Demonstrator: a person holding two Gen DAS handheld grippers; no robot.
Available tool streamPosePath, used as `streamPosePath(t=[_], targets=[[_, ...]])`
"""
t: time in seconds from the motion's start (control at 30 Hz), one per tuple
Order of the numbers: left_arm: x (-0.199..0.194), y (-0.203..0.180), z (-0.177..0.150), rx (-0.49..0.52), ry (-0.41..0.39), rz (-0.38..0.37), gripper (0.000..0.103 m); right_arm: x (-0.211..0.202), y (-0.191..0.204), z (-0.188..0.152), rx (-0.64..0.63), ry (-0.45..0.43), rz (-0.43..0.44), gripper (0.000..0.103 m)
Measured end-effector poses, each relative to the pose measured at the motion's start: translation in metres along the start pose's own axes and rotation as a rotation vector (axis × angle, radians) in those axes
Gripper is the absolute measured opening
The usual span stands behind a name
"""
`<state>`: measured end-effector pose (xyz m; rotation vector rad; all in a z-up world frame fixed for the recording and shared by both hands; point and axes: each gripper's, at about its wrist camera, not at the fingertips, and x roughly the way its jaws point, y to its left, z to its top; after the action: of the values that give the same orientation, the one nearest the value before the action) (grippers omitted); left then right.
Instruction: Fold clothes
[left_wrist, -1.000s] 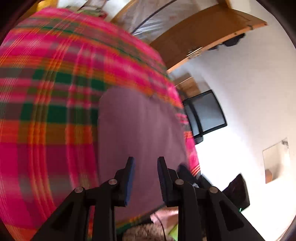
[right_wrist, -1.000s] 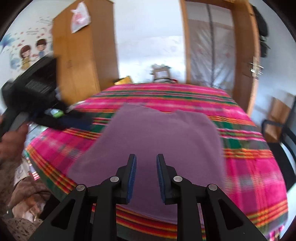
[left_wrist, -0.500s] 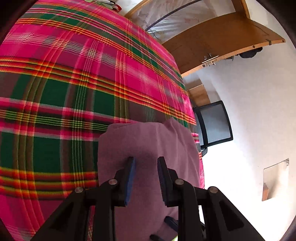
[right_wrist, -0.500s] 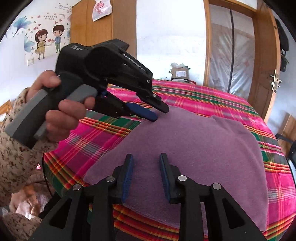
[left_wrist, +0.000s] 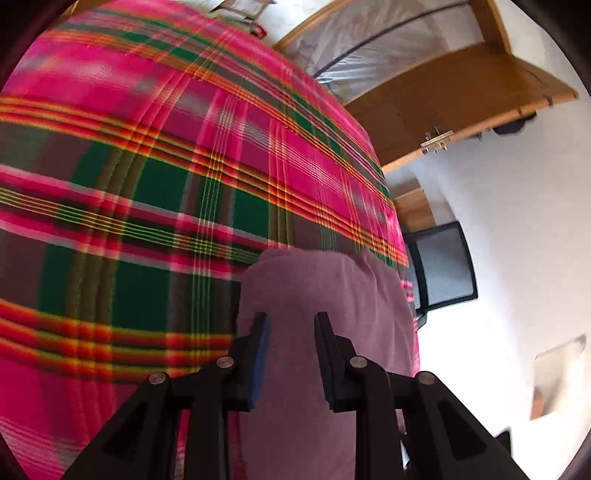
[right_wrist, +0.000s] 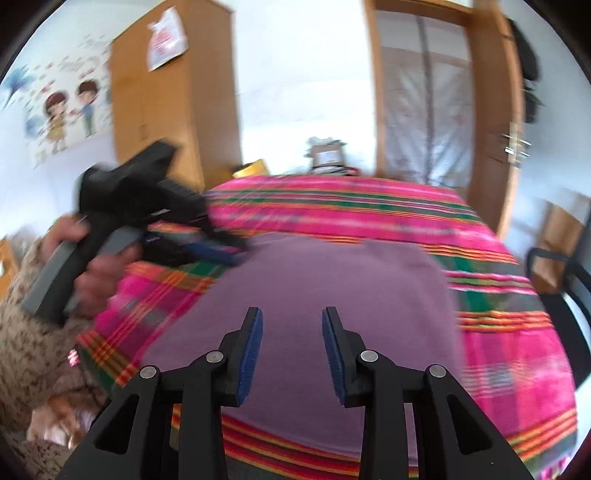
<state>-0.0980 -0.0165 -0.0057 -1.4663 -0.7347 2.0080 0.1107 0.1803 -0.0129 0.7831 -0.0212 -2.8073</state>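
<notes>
A mauve garment (right_wrist: 332, 288) lies spread flat on the pink and green plaid bedspread (right_wrist: 369, 210), near the bed's front edge. My right gripper (right_wrist: 291, 339) hovers open above its near half, with nothing between its fingers. In the right wrist view, my left gripper (right_wrist: 221, 254) is held by a hand at the left, its blue-padded tips over the garment's far-left corner. The left wrist view looks down on that corner of the garment (left_wrist: 325, 295), with the left gripper (left_wrist: 291, 343) open above it and holding nothing.
A wooden wardrobe (right_wrist: 166, 110) stands at the back left and a wooden door (right_wrist: 495, 129) at the right. A black chair (right_wrist: 561, 280) is beside the bed's right edge. A box and small items (right_wrist: 327, 157) sit beyond the bed's far end.
The left gripper has dropped from a raised spot down to the garment's far-left corner. The right gripper's jaws have widened and it has backed off slightly.
</notes>
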Motion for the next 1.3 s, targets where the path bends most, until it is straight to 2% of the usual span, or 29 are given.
streamPosePath(t=[0.13,0.23,0.3,0.4,0.5,0.6,0.83,0.87,0.9,0.93,1.17,1.3], targets=[[-0.008,0.005,-0.011,-0.013,0.012,-0.003,0.033,0.000,-0.037,-0.001,0.124,0.024,-0.031,0.036],[-0.012,0.011,-0.017,-0.022,0.014,-0.015,0.035,0.000,-0.050,-0.003,0.151,0.037,-0.025,0.036],[-0.012,0.014,-0.020,-0.027,0.036,-0.045,0.040,0.000,-0.058,-0.005,0.167,0.046,-0.020,0.036],[-0.009,0.022,-0.025,-0.045,0.113,-0.101,0.045,0.000,-0.070,-0.007,0.191,0.058,-0.013,0.036],[-0.005,0.026,-0.028,-0.043,0.149,-0.071,0.046,0.000,-0.083,-0.009,0.215,0.071,-0.006,0.036],[-0.006,0.030,-0.030,-0.056,0.154,-0.074,0.046,0.002,-0.087,-0.011,0.225,0.081,-0.021,0.036],[-0.008,0.036,-0.034,-0.062,0.165,-0.116,0.047,0.015,-0.102,-0.015,0.282,0.144,0.080,0.037],[-0.008,0.036,-0.034,-0.056,0.164,-0.121,0.047,0.016,-0.104,-0.015,0.290,0.149,0.090,0.042],[-0.007,0.037,-0.035,-0.057,0.165,-0.124,0.047,0.017,-0.107,-0.016,0.305,0.153,0.105,0.054],[-0.007,0.039,-0.035,-0.059,0.168,-0.127,0.047,0.018,-0.111,-0.016,0.326,0.156,0.118,0.057],[-0.011,0.041,-0.037,-0.033,0.174,-0.122,0.049,0.026,-0.125,-0.016,0.402,0.186,0.180,0.058],[-0.013,0.044,-0.037,-0.021,0.182,-0.141,0.049,0.039,-0.131,-0.011,0.405,0.238,0.217,0.060]])
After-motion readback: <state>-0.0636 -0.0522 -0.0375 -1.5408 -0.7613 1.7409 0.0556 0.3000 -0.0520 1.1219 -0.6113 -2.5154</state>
